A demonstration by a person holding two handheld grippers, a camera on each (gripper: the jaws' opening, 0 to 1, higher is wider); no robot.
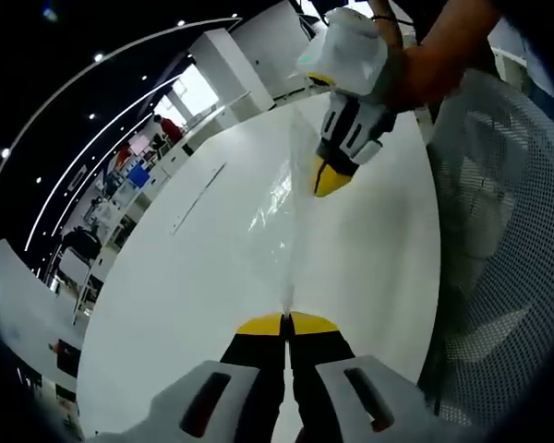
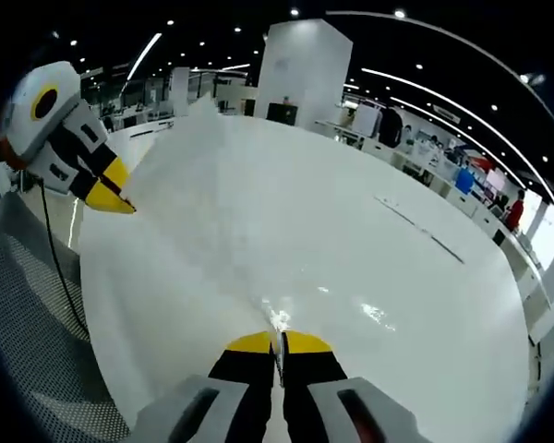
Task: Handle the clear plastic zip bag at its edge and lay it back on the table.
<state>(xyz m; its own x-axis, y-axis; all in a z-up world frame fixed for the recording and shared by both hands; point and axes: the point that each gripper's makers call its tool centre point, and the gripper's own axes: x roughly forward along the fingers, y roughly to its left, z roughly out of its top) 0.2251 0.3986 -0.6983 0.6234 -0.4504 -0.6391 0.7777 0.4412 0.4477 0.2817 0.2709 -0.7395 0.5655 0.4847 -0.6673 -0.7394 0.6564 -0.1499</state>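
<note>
Overhead, the clear plastic zip bag [image 1: 282, 217] hangs stretched between both tools, above the white table [image 1: 185, 305]. Left hand-held gripper [image 1: 287, 318]: yellow-tipped jaws pressed together on one bag edge. Right hand-held gripper [image 1: 328, 180], seen across from it, is clamped on the opposite edge, a person's hand [image 1: 425, 69] behind it. Right gripper view: own jaws closed on crinkled film [image 2: 279, 318]; the left tool [image 2: 111, 198] pinches the far edge near the table rim. Bag taut, nearly invisible apart from glints. Grey mesh chair [image 1: 508, 240] beside the table.
</note>
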